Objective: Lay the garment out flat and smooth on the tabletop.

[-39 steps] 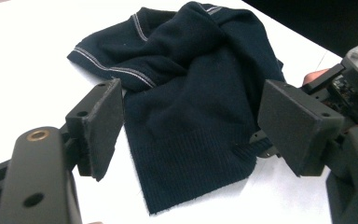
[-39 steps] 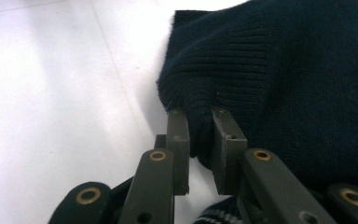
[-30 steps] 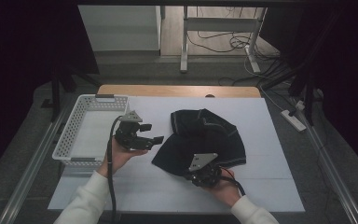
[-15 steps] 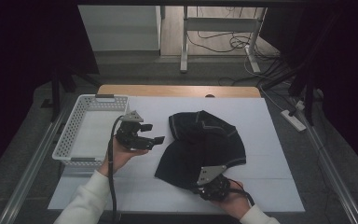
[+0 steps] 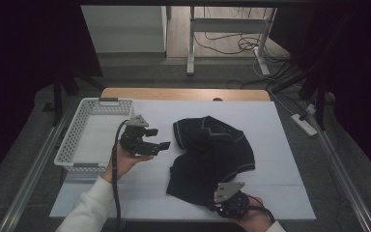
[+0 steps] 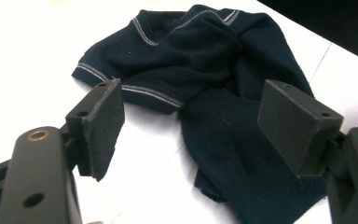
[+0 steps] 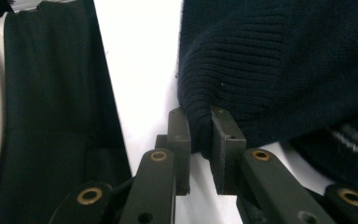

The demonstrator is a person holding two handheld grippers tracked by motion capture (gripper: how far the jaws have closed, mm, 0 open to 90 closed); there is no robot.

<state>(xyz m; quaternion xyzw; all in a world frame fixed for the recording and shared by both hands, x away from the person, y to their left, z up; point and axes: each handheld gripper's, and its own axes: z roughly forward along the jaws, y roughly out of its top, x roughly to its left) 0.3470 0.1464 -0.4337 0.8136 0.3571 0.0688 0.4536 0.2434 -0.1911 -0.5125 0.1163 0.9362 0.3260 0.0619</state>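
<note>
Navy knitted sweater (image 5: 212,159) lies crumpled on the white table (image 5: 280,145), right of a white basket (image 5: 84,140). The right hand-held gripper (image 7: 199,135) pinches the sweater's near edge between nearly closed jaws. The left hand-held gripper (image 6: 191,121) hovers beside the sweater, jaws wide, gripping nothing.

thing: dark navy knit sweater (image 5: 212,157) | look: pale stripe trim at collar and cuff | state: crumpled, partly folded | pose: flat on white surface (image 5: 280,145) | place: centre to lower right of high view
</note>
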